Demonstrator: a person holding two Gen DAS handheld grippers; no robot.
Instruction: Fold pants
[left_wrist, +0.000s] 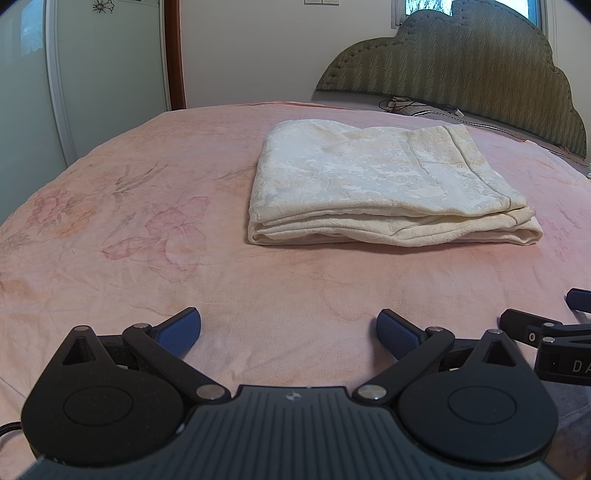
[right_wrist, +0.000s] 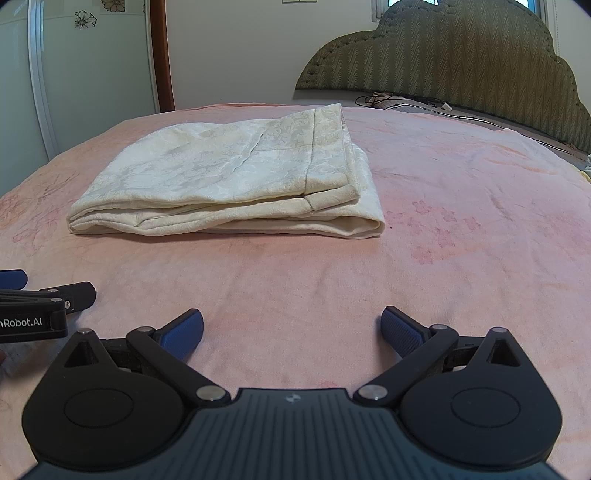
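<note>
My left gripper and right gripper rest low over the pink bedspread, jaws spread wide, holding nothing. The cream pants lie ahead, well apart, already folded into a layered stack; I judge folding essentially done.

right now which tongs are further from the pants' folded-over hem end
The left tongs. The pants lie ahead and to their right, with the hem end on the far right side; the right tongs sit closer to that end.

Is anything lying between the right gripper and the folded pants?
No. In the right wrist view, only bare pink bedspread separates the right gripper from the folded pants.
</note>
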